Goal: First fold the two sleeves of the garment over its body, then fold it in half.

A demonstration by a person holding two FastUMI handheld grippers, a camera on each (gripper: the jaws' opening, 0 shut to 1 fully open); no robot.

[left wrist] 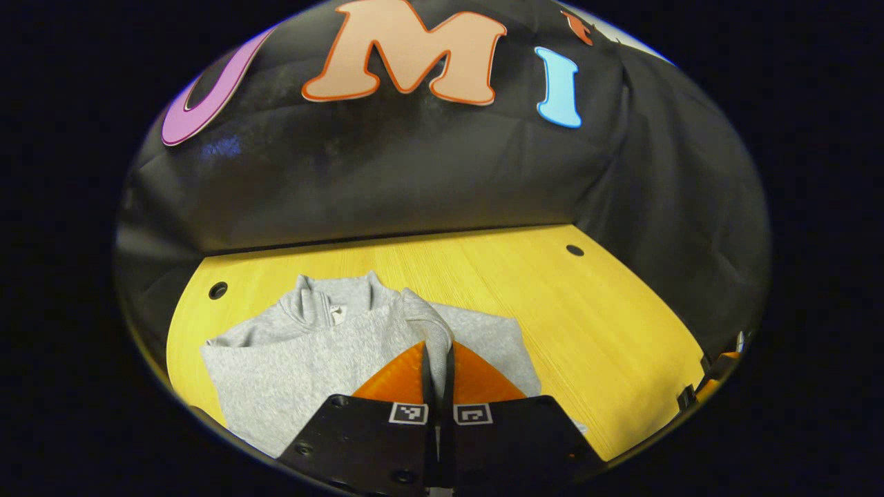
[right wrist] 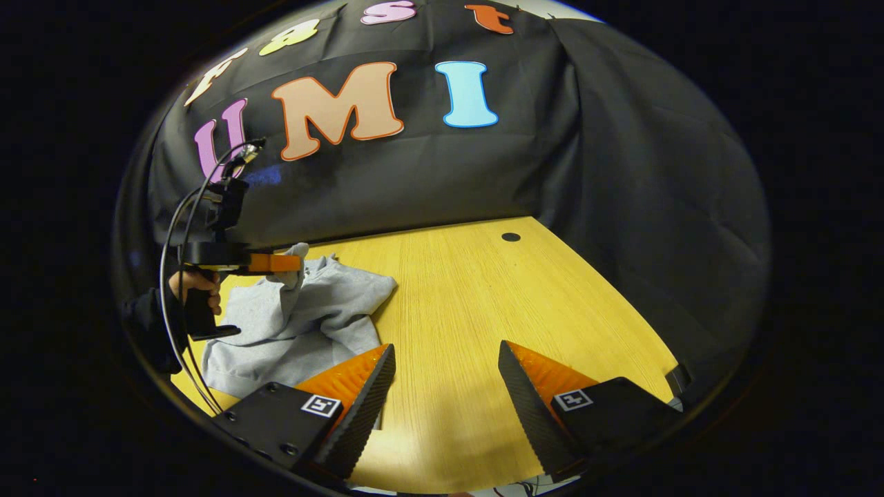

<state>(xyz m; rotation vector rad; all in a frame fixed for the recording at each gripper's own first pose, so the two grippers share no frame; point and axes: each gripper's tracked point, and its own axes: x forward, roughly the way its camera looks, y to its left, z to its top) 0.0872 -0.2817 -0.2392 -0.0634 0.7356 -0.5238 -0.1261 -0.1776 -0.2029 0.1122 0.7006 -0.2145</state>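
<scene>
Pinching a sleeve (left wrist: 421, 314) between closed fingers, the left gripper (left wrist: 436, 359) should lay it flat across the sweater (left wrist: 304, 345) on the table (left wrist: 594, 331), while the right gripper (right wrist: 445, 383) waits open nearby.

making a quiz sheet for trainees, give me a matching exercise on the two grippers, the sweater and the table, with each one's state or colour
Things:
1. left gripper
2. right gripper
3. sweater
4. table

States:
a. yellow wood grain
b. fingers wide apart over bare wood
c. grey, with a zip collar
d. fingers closed on a fold of grey cloth

Pairs: 1-d, 2-b, 3-c, 4-a
</scene>
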